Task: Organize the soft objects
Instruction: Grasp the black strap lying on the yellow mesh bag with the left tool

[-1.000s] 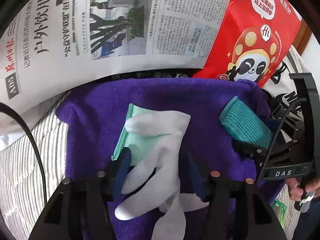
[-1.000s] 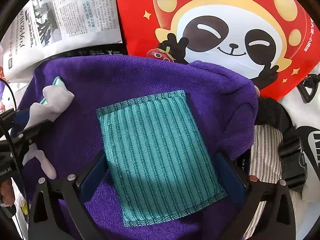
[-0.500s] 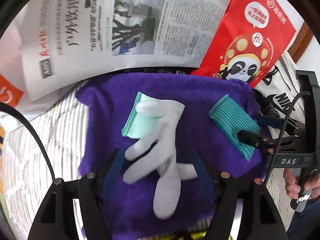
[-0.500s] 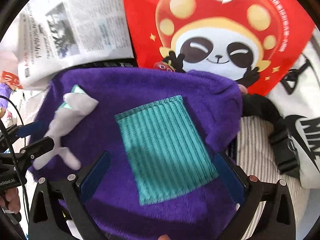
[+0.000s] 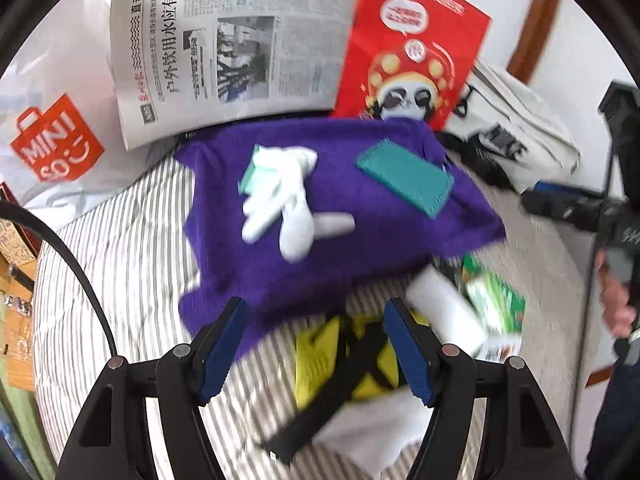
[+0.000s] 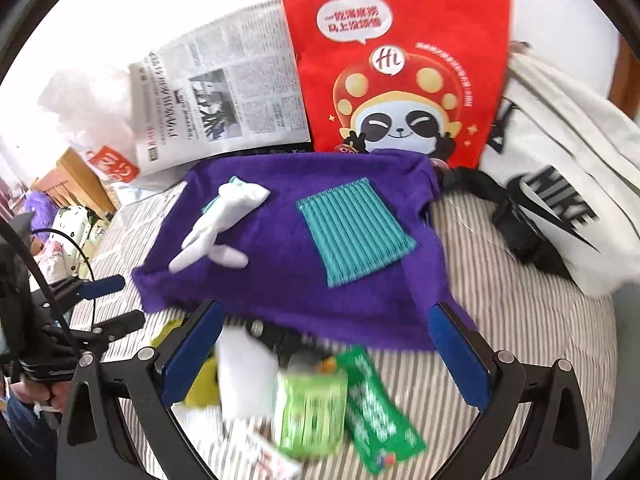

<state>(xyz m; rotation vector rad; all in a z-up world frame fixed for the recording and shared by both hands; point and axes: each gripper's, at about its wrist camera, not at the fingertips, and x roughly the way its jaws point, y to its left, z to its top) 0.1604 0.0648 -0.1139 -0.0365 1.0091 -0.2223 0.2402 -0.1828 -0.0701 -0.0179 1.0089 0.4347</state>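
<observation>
Both views are smeared by motion, worst near the bottom, so the yellow and black thing (image 5: 352,364) between the left claw's fingers cannot be made out, and the green packets (image 6: 344,400) and white block (image 6: 244,380) under the right claw show only as blurred shapes. The near edge of the purple towel (image 6: 304,240) is partly hidden behind the claw fingers, and its far edge covers the foot of the red panda bag (image 6: 400,60). A pale green cloth (image 5: 251,176) is mostly hidden under the white glove (image 5: 280,204); only one corner shows. The teal ribbed cloth (image 6: 354,228) lies flat and in full view on the right part of the towel, well apart from the glove. The towel lies on a striped bed (image 5: 132,240), with a newspaper (image 5: 240,52) leaning behind it. The left claw (image 5: 316,352) points steeply down, short of the towel's near edge, its jaws having just spread and nothing held between them. The right claw (image 6: 324,360) is tilted down likewise, its jaws wide apart and empty above the packets. At the right edge of the left view, a hand (image 5: 618,300) is dimly visible.
</observation>
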